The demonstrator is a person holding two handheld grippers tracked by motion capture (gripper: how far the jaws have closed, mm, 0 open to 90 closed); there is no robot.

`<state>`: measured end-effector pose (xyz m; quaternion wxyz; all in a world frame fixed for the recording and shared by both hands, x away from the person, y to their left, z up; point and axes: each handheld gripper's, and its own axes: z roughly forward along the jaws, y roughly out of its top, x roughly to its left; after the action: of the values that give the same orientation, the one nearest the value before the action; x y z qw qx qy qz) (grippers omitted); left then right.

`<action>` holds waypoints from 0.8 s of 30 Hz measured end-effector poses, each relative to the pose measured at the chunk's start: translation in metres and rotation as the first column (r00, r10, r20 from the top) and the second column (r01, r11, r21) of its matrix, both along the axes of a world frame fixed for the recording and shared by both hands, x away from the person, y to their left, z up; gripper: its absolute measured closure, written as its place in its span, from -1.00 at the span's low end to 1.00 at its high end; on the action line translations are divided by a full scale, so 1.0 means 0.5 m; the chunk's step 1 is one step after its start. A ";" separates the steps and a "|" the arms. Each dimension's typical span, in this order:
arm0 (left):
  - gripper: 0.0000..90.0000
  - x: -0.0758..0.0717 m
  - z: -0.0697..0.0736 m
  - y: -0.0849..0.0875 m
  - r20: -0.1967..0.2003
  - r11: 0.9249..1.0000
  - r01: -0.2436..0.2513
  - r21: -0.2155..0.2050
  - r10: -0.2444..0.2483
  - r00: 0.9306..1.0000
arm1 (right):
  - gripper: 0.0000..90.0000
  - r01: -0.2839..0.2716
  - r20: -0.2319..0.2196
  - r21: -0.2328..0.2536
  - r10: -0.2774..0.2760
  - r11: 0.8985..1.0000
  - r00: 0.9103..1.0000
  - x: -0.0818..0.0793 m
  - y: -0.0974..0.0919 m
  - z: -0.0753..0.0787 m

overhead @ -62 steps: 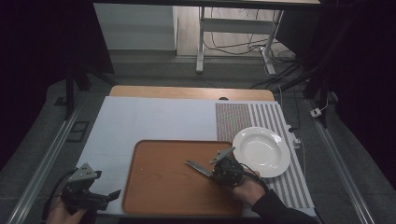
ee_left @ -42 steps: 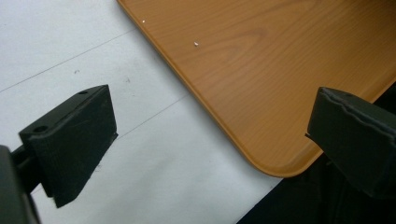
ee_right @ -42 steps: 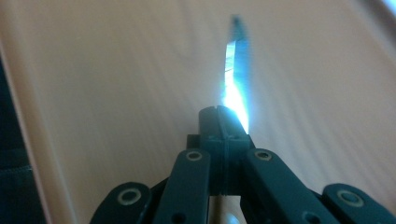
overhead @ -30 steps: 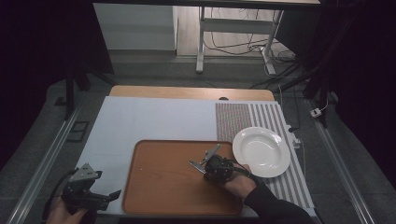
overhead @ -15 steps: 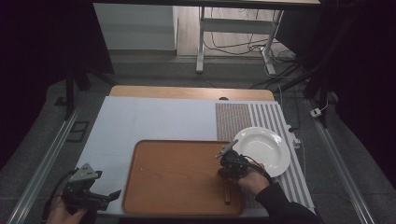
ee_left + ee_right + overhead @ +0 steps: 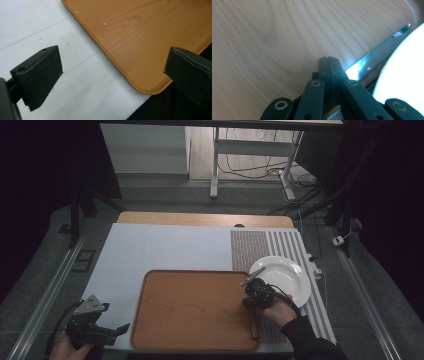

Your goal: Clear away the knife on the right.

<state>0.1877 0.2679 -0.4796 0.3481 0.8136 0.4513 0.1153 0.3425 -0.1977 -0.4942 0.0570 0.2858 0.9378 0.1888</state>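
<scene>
A knife with a bright metal blade (image 6: pixel 253 275) lies across the right edge of the brown wooden tray (image 6: pixel 190 310), its tip over the rim of the white plate (image 6: pixel 290 279). My right gripper (image 6: pixel 254 292) is shut on the knife near the base of the blade. In the right gripper view the closed jaws (image 6: pixel 328 65) meet over the tray (image 6: pixel 262 37), with the blade (image 6: pixel 377 55) slanting up right beside the plate (image 6: pixel 404 75). My left gripper (image 6: pixel 112 330) stands open and holds nothing, near the tray's front left corner (image 6: pixel 140 37).
The tray and plate rest on a white mat (image 6: pixel 165 250) with a striped placemat (image 6: pixel 265 245) at its right. Metal rails run along both sides of the table. Desk legs and cables stand on the floor beyond the far edge.
My right gripper has carried the knife from the tray's middle to its right edge. The blade has swung from pointing left to pointing up right at the plate. The left gripper has stayed still.
</scene>
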 end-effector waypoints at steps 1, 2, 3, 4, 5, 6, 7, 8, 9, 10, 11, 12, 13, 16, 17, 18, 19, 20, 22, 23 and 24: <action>-0.96 0.000 0.000 0.001 -0.002 1.000 0.002 -0.003 -0.002 1.000 | 0.99 -0.003 0.003 0.010 0.003 1.000 1.000 0.000 0.001 0.002; -0.96 0.000 0.000 0.001 -0.001 1.000 0.001 -0.005 -0.001 1.000 | 0.96 -0.002 0.013 0.022 0.001 1.000 1.000 -0.002 0.003 0.005; -0.96 0.000 0.000 0.001 -0.003 1.000 0.003 -0.012 -0.003 1.000 | 0.94 -0.005 0.023 0.035 0.004 0.999 1.000 -0.002 0.004 0.008; -0.96 0.001 0.000 0.003 -0.003 1.000 0.004 -0.013 -0.004 1.000 | 0.91 -0.004 0.035 0.044 0.003 0.999 0.999 -0.004 0.005 0.012; -0.96 0.001 0.000 0.003 -0.004 1.000 0.004 -0.015 -0.004 1.000 | 0.88 -0.003 0.043 0.057 0.001 0.998 0.999 -0.005 0.006 0.016; -0.96 0.001 0.000 0.004 -0.005 1.000 0.004 -0.021 -0.004 1.000 | 0.84 -0.001 0.047 0.066 -0.002 0.998 0.999 -0.006 0.006 0.018; -0.96 0.001 0.000 0.005 -0.006 1.000 0.005 -0.027 -0.005 1.000 | 0.80 0.000 0.053 0.079 -0.004 0.997 0.999 -0.007 0.006 0.021; -0.96 0.001 0.000 0.005 -0.004 1.000 0.003 -0.029 -0.003 1.000 | 0.76 0.003 0.062 0.088 -0.008 0.996 0.998 -0.008 0.006 0.024; -0.96 0.001 0.000 0.007 -0.007 0.999 0.006 -0.034 -0.006 1.000 | 0.73 0.005 0.064 0.093 -0.011 0.996 0.998 -0.009 0.006 0.026; -0.96 0.002 0.001 0.007 -0.009 0.999 0.008 -0.038 -0.008 1.000 | 0.68 0.010 0.068 0.102 -0.017 0.995 0.998 -0.011 0.006 0.028; -0.96 0.002 0.000 0.008 -0.009 0.999 0.008 -0.040 -0.008 1.000 | 0.62 0.012 0.069 0.109 -0.020 0.994 0.997 -0.011 0.006 0.029; -0.96 0.002 0.000 0.008 -0.009 0.999 0.008 -0.039 -0.008 1.000 | 0.58 0.010 0.069 0.116 -0.018 0.993 0.997 -0.012 0.005 0.031; -0.96 0.002 0.000 0.007 -0.009 0.999 0.009 -0.039 -0.009 1.000 | 0.54 0.007 0.072 0.122 -0.016 0.992 0.997 -0.014 0.005 0.033; -0.96 0.002 0.000 0.007 -0.009 0.999 0.009 -0.038 -0.009 1.000 | 0.42 0.005 0.079 0.130 -0.015 0.992 0.997 -0.019 0.007 0.037; -0.97 0.002 0.000 0.007 -0.009 0.999 0.009 -0.039 -0.009 1.000 | 0.37 0.005 0.080 0.135 -0.015 0.991 0.997 -0.020 0.008 0.039; -0.97 0.002 0.000 0.007 -0.010 0.999 0.010 -0.039 -0.010 1.000 | 0.32 0.006 0.087 0.137 -0.018 0.991 0.996 -0.022 0.009 0.041; -0.96 0.002 0.000 0.007 -0.010 0.999 0.009 -0.039 -0.010 1.000 | 0.27 0.006 0.090 0.139 -0.019 0.990 0.996 -0.023 0.009 0.042; -0.96 0.002 0.000 0.007 -0.010 0.999 0.009 -0.039 -0.010 1.000 | 0.22 0.005 0.097 0.139 -0.019 0.990 0.995 -0.025 0.010 0.044; -0.96 0.002 0.000 0.007 -0.010 0.999 0.008 -0.039 -0.009 1.000 | 0.15 0.006 0.098 0.144 -0.021 0.989 0.995 -0.027 0.010 0.047; -0.96 0.002 0.000 0.007 -0.009 0.999 0.007 -0.039 -0.007 1.000 | 0.12 0.003 0.099 0.150 -0.018 0.989 0.995 -0.029 0.009 0.049; -0.96 0.002 0.000 0.007 -0.009 0.999 0.006 -0.039 -0.006 1.000 | 0.06 0.002 0.098 0.155 -0.017 0.988 0.995 -0.030 0.009 0.050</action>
<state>0.1889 0.2715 -0.4797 0.3620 0.8085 0.4527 0.1017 0.3274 -0.1933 -0.4692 0.0822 0.2840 0.9150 0.2745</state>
